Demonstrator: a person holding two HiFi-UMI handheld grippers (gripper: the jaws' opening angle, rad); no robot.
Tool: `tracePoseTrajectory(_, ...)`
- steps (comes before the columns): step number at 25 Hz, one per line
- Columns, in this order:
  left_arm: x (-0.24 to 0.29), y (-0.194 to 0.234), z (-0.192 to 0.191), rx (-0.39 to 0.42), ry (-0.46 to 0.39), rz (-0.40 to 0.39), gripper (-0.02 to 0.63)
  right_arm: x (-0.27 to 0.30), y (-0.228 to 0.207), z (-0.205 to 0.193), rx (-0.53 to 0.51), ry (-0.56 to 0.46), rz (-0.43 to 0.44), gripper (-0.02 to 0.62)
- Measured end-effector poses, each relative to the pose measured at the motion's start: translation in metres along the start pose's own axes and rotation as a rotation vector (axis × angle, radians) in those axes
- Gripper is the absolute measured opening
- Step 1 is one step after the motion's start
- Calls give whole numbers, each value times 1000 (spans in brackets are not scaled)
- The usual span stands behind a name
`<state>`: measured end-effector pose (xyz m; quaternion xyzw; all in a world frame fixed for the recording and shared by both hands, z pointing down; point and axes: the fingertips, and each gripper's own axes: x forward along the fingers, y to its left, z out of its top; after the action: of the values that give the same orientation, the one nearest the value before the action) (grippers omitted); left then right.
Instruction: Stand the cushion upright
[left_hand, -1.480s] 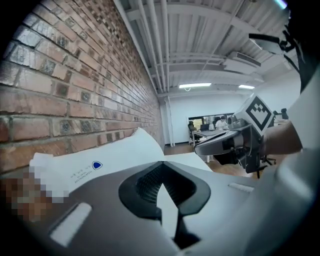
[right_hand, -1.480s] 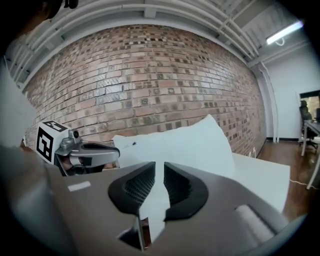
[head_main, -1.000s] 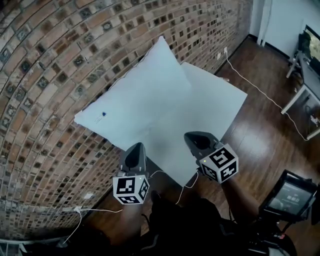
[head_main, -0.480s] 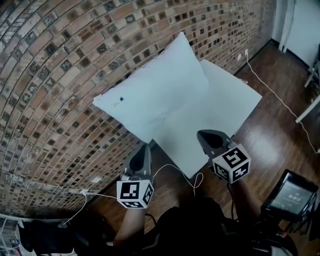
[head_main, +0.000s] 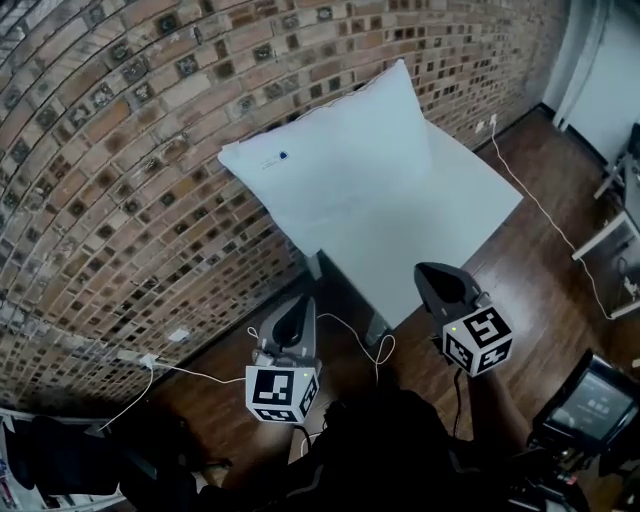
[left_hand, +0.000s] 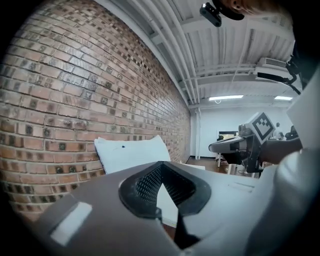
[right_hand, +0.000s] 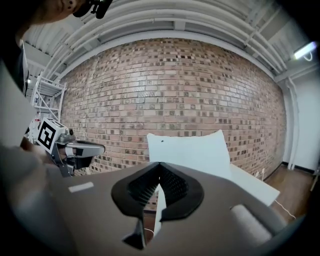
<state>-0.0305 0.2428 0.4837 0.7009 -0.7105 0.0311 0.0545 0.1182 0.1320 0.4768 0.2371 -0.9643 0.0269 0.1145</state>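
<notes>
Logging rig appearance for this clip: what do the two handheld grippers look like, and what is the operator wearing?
The left gripper and right gripper are grey moulded shells that taper to two jaws lined with black ribbed pads. Each carries a white cube printed with black square markers. A thin white cable trails from the left one. The person wears a dark top.

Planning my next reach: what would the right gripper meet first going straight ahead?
Most likely the table, at its near edge, then the cushion standing on it against the brick wall; depth is unclear.
</notes>
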Motion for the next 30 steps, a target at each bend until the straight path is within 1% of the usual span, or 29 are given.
tracePoseTrajectory(2, -7, -1, -6, -24, 3, -33, 5, -5, 10, 2, -3, 16, -28, 8)
tracePoseTrajectory(5, -16, 0, -19, -57, -7, -54, 5, -9, 22, -4, -20, 42, -50, 8)
tracePoseTrajectory(8, -27, -2, -30, -48, 14, -79, 5, -20, 38, -14, -28, 35, -56, 8)
tracePoseTrajectory(10, -38, -6, -27, -9, 9, -84, 5, -28, 44, -16, -14, 4, -53, 8)
tracePoseTrajectory(13, -52, -10, -13, 96, -10, -44, 5, -32, 44, -9, 15, -54, -46, 8)
tracePoseTrajectory(14, -52, -9, -10, 104, -14, -29, 5, -32, 42, -4, 21, -66, -37, 8)
tracePoseTrajectory(15, -52, -8, -7, 91, -16, -13, 5, -31, 41, 0, 22, -72, -23, 8)
tracePoseTrajectory(18, -49, -9, 4, 16, -31, 32, 5, -32, 34, 13, 12, -75, 9, 8)
tracePoseTrajectory(21, -42, -33, 14, -42, -58, 71, 5, -49, 24, 17, 2, -88, 28, 8)
tracePoseTrajectory(23, -34, -54, 11, -42, -57, 82, 5, -63, 19, 9, 12, -96, 41, 8)
tracePoseTrajectory(26, -29, -87, 7, -33, -53, 50, 5, -87, 8, -10, 55, -105, 44, 8)
tracePoseTrajectory(28, -27, -96, 11, -25, -50, 50, 5, -98, -1, -13, 64, -106, 45, 6)
tracePoseTrajectory(30, -25, -96, 17, -25, -55, 67, 5, -104, -10, -11, 54, -102, 44, 6)
